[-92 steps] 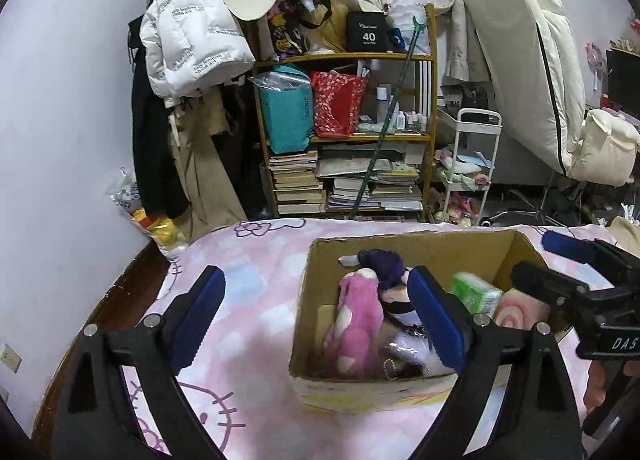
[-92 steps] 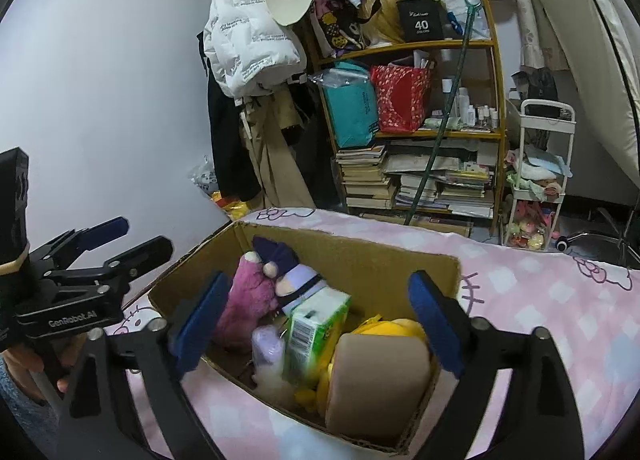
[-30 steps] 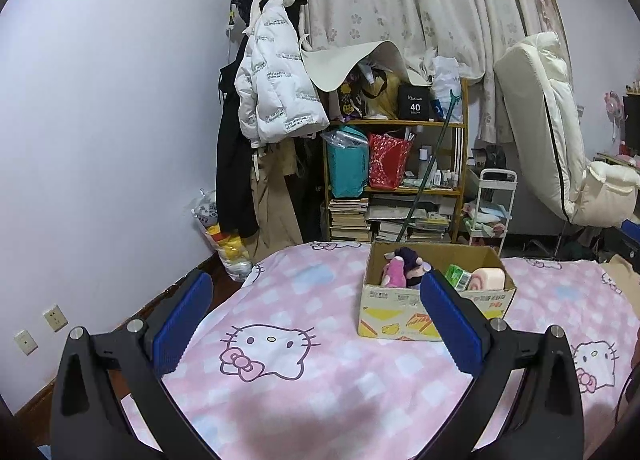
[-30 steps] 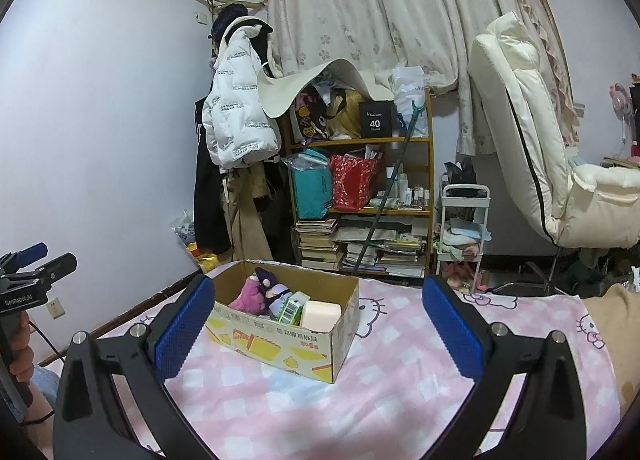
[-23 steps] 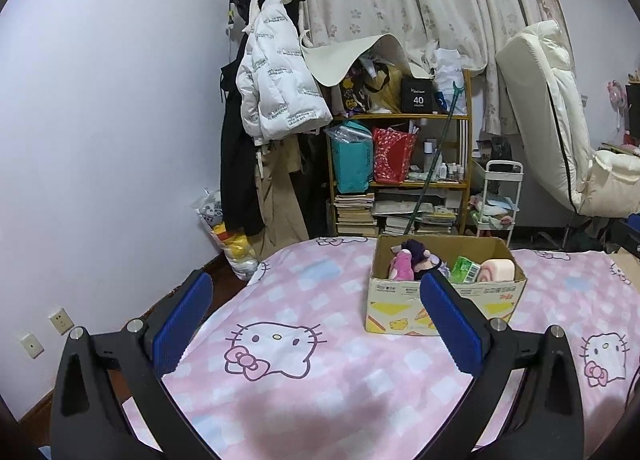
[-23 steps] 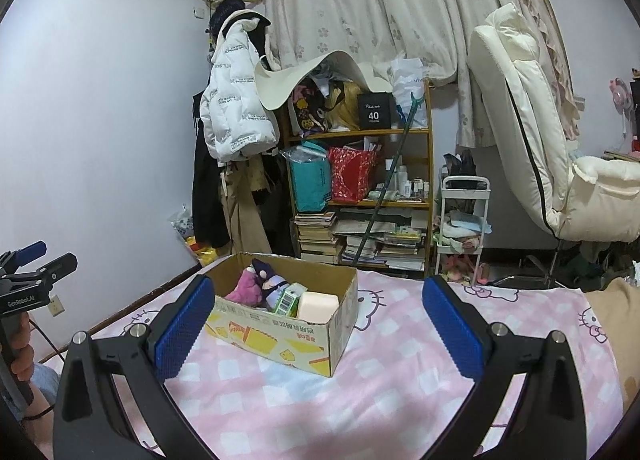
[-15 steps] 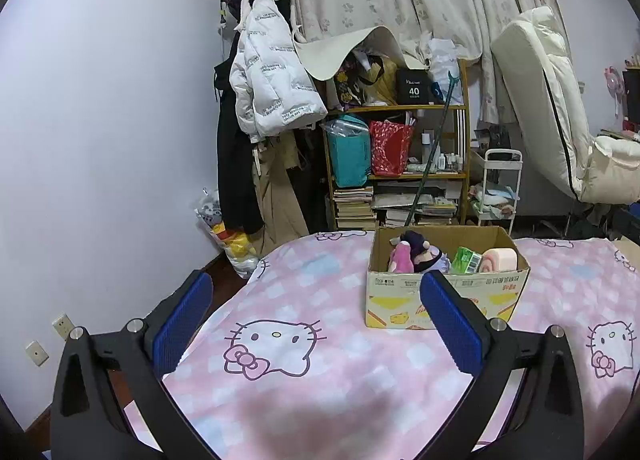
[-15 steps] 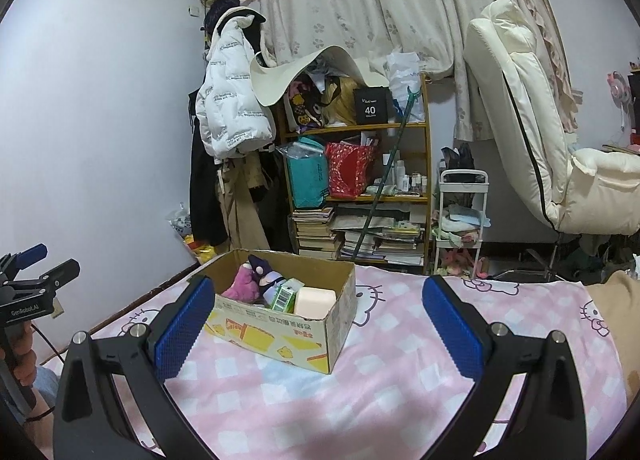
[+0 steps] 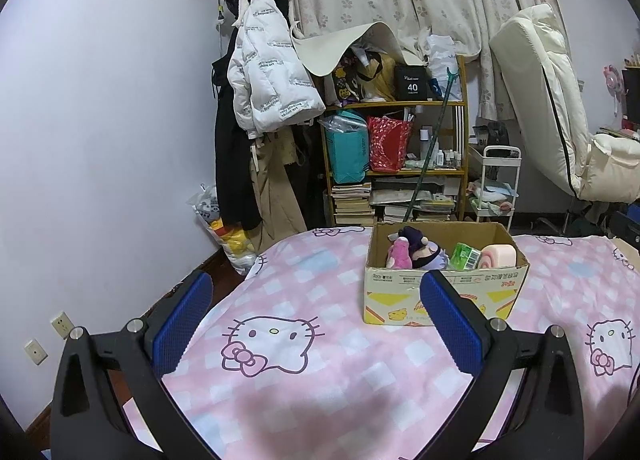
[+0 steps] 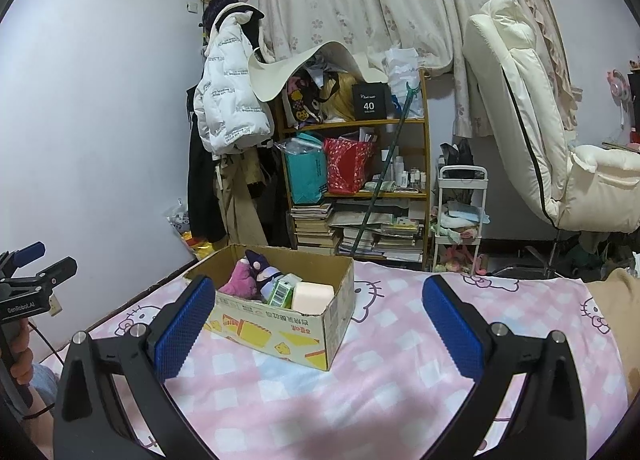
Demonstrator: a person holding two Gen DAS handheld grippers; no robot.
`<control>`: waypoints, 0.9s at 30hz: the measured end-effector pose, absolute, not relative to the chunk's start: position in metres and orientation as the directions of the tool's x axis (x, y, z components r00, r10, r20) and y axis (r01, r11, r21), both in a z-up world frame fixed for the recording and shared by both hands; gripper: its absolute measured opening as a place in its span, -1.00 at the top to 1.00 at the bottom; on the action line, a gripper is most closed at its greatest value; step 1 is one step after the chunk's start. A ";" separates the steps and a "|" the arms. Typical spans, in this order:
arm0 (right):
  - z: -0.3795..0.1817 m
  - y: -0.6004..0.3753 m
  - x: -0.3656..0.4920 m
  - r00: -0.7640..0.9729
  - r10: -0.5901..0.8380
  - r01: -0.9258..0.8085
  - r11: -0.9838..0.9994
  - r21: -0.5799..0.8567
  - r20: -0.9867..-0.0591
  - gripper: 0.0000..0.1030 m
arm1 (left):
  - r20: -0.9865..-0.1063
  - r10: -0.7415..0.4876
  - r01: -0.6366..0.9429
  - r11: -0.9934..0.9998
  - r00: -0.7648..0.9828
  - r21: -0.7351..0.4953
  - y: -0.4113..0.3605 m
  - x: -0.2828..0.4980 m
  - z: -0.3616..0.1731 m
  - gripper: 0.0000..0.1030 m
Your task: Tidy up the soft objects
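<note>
1. Sitting on the bed, on its pink Hello Kitty sheet: cardboard box, open top, upright.
2. Box contents, packed close: pink plush at the left end, dark purple plush just beside it, green tissue pack in the middle, pink-and-cream roll cushion at the right end. All inside the box and poking above the rim.
3. Left gripper: jaws wide apart, nothing between them, held over bare sheet and well short of the box. Its right blue pad overlaps the box front in the left wrist view; cannot tell any contact.
4. Right gripper: jaws wide apart, empty, also back from the box. In the right wrist view the box sits left of centre, behind the left blue pad.
5. Same contents from the right wrist view: pink plush, purple plush, tissue pack, roll cushion nearest the near corner.
6. Left gripper also shows at the far left edge of the right wrist view, held in a person's hand, jaws parted.
7. Behind the bed: cluttered wooden shelf with books and bags, white puffer jacket hanging on the wall, small white cart, cream recliner chair at right.
</note>
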State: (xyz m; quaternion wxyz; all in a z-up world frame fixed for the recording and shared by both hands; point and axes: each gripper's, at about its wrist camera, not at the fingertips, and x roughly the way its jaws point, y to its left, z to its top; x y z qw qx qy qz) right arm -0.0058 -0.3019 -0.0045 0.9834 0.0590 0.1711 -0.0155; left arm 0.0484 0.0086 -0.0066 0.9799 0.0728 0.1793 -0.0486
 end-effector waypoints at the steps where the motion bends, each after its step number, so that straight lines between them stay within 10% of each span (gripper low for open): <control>1: -0.006 -0.302 -0.005 0.941 -0.010 0.050 0.993 0.110 -0.339 -1.00 | -0.359 -0.070 0.122 0.985 0.931 0.125 0.009 0.049 -0.007 -0.98; 27: -0.012 -0.302 -0.003 0.936 -0.001 0.042 0.993 0.108 -0.351 -1.00 | -0.373 -0.058 0.115 0.984 0.926 0.133 0.009 0.052 -0.016 -0.98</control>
